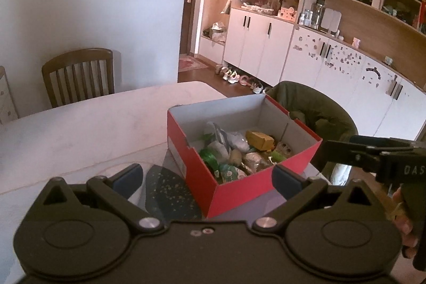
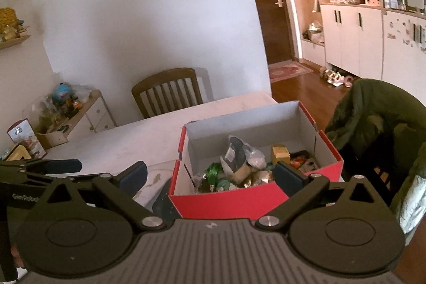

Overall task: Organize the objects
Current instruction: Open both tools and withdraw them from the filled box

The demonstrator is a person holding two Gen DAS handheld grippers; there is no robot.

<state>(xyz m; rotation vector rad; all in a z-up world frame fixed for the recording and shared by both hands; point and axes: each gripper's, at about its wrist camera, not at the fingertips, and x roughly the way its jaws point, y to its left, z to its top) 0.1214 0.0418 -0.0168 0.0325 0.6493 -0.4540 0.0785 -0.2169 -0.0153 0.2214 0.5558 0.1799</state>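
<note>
Left wrist view: red box near the pale table edge, wooden chair behind; both grippers' fingers spread wide, gripping nothing.

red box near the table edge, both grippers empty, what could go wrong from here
The red box sits close to the table edge beside the draped green jacket; a push from the open right gripper might slide it off. It partly covers a dark speckled sheet, so it may shift. The packets are heaped loosely; the open left gripper could snag several.
</note>
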